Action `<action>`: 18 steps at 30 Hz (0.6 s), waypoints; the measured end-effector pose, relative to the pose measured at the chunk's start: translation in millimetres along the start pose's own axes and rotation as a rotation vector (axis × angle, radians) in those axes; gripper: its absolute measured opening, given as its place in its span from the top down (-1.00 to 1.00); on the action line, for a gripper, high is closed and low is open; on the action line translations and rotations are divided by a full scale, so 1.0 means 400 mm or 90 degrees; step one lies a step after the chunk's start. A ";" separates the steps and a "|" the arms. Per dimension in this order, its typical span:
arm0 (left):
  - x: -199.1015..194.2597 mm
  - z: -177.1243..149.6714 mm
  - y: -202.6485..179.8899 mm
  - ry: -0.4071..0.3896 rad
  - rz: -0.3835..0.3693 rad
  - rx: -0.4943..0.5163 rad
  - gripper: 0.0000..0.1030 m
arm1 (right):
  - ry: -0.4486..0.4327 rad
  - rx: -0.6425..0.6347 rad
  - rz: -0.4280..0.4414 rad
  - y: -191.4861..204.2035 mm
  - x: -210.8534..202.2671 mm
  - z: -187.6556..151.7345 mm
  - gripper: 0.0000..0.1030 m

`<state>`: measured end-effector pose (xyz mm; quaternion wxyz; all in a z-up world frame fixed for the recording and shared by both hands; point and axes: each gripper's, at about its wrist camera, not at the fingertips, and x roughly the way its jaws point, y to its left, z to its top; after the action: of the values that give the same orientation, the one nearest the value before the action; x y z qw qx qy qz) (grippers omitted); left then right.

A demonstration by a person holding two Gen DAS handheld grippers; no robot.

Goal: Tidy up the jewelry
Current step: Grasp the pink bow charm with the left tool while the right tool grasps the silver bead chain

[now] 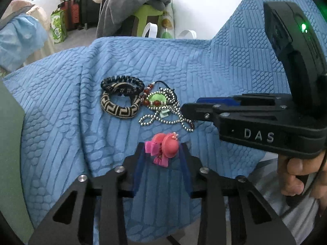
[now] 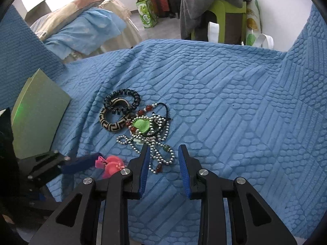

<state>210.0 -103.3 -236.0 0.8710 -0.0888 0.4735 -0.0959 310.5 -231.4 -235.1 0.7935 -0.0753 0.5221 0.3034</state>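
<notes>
Jewelry heap on a blue quilted bed cover [image 2: 224, 94], read left to right from the bead chain as landmark. Far left of the chain stands a green box [image 2: 38, 120], probably the destination. Nearer, a patterned bangle [image 2: 113, 120] lies beneath a dark coiled hair tie [image 2: 122, 99], the two touching; both look light, the bangle stiff enough to take by its rim, the tie soft and springy. The bead chain [image 2: 161, 155], tangled with a red-bead cord [image 2: 143, 110] and a green disc ornament [image 2: 141, 125], is limp and slippery and likely to drag its neighbours if lifted; a bunched section offers the best hold. Below and left of the chain, the left gripper [image 1: 161, 149] brackets a pink hair clip [image 1: 163, 147], jaws narrowed about it; whether the pads press is unclear. The clip looks light, rigid and somewhat brittle, best held across its body. The right gripper [image 2: 163, 157] hovers spread over the chain's lower loop, holding nothing.
</notes>
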 end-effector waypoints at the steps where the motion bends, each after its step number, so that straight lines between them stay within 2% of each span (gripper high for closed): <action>1: 0.002 0.000 -0.002 -0.004 -0.001 0.002 0.35 | 0.001 -0.005 0.000 0.005 0.004 0.003 0.49; 9: -0.012 -0.006 0.025 -0.011 -0.013 -0.020 0.37 | 0.011 -0.034 -0.035 0.026 0.034 0.001 0.49; 18: -0.067 -0.008 0.101 -0.031 -0.018 -0.102 0.37 | -0.001 -0.084 -0.052 0.066 0.045 -0.004 0.47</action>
<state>196.1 -57.7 -225.9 0.8709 -0.1670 0.4572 -0.0678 299.5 -203.5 -246.3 0.7991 -0.1488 0.4966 0.3045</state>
